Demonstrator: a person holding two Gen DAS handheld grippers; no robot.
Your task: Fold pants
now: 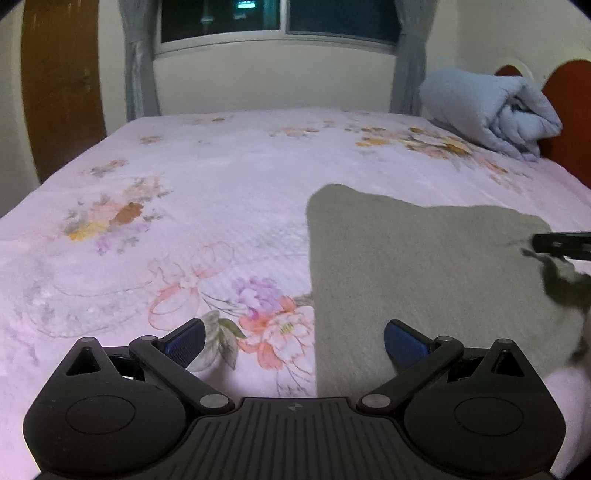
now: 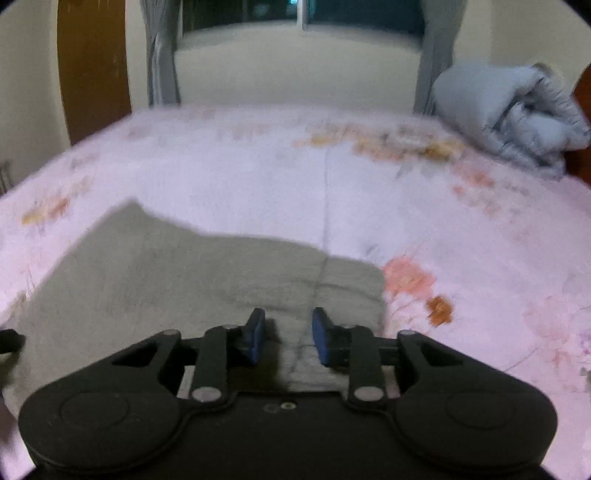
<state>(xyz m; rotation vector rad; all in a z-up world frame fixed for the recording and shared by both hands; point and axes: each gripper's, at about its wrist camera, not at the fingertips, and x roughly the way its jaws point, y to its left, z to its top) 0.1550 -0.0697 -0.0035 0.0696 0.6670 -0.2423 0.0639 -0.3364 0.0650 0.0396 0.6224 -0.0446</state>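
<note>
The pants (image 1: 424, 280) lie as a flat, already-doubled grey panel at 4 o'clock on the bed (image 1: 221, 177), further folds likely remaining; left gripper (image 1: 293, 341) spread empty, right gripper (image 2: 288, 338) narrowly parted, pinching nothing visible.

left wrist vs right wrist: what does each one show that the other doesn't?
Left wrist only: the left gripper, jaws wide open above the pants' left edge, and the right gripper's dark tip at the right edge. Right wrist only: the right gripper, jaws narrow over a raised fold, grip unclear. Both: grey pants, floral bedsheet, rolled blue quilt, window.
</note>
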